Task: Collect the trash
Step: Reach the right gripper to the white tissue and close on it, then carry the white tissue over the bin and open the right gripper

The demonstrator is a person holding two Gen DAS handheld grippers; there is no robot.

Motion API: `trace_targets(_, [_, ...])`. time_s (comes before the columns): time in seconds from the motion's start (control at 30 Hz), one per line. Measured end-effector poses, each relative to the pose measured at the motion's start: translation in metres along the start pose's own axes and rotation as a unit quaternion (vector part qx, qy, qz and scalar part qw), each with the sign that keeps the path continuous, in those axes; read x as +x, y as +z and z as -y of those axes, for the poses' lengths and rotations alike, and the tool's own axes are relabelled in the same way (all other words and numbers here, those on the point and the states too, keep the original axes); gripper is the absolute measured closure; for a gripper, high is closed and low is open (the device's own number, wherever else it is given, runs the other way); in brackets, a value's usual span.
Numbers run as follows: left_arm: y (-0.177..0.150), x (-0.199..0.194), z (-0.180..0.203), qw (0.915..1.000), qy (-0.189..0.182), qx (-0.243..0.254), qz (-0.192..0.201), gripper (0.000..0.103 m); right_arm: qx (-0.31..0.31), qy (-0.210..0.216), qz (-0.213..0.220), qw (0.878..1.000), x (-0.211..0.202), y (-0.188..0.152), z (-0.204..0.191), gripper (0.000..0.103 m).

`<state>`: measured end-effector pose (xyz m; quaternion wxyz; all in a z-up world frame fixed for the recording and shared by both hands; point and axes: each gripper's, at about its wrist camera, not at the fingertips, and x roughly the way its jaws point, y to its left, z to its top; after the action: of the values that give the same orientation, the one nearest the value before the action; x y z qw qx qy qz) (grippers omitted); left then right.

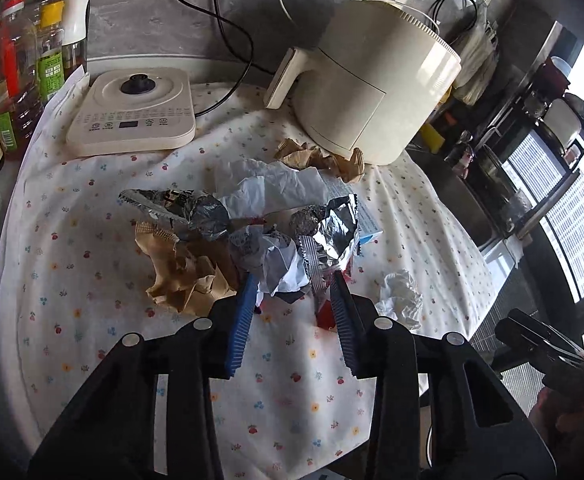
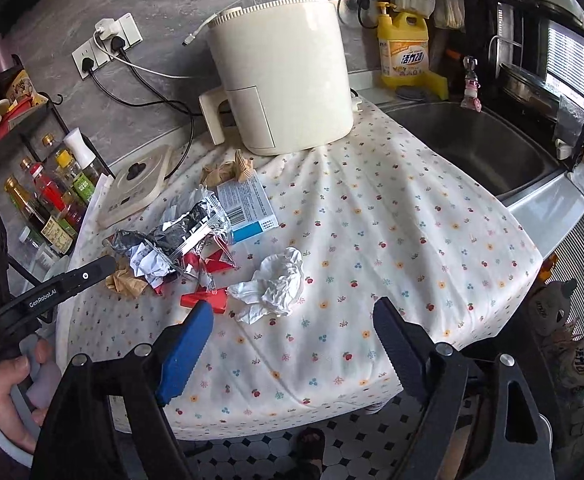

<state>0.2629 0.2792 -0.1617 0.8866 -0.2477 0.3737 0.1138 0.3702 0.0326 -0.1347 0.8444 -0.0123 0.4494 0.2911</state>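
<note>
Left gripper (image 1: 294, 280) fingers half-closed around crumpled foil wrapper (image 1: 328, 232), not pinching yet, trash heap mid-desk (image 2: 372, 208), right gripper (image 2: 292, 312) fingers wide open, white tissue (image 2: 271, 284) just beyond them

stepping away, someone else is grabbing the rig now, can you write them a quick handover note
Left hand-held gripper: jaws partly closed around the edge of the foil wrapper pile; no firm grip visible yet.
Right hand-held gripper: open, empty, just short of the crumpled white tissue.
Trash lies on the floral cloth: foil wrappers, red wrapper, brown paper, more brown paper by the air fryer, and a blue-and-white box.
Done: nothing visibly collected.
Left: pick up everything; no bin in view.
</note>
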Motion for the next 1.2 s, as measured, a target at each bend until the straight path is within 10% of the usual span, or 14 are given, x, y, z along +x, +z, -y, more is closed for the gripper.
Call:
trace_targets(0.2, [0.012,0.039,-0.012,0.9997,0.005,-0.004,-0.022,0.092,0.01,0.011,-0.039,0.999,0.048,0.008,0.0,0.03])
trace_targets(0.47, [0.035,-0.002,-0.023,0.999,0.004,-0.018,0.04,0.094,-0.004,0.005,-0.079,0.997,0.106,0.015,-0.008,0.034])
trace_targets(0.6, [0.049,-0.017,-0.025,0.9983,-0.003,-0.014,0.056,0.094,0.003,-0.004,-0.116,0.993,0.126,0.016,-0.002,0.083])
trace_targets(1.2, [0.058,-0.036,0.072,0.9885,-0.087,0.035,0.119,0.093,0.042,0.004,0.009,0.999,-0.017,0.024,0.068,0.09])
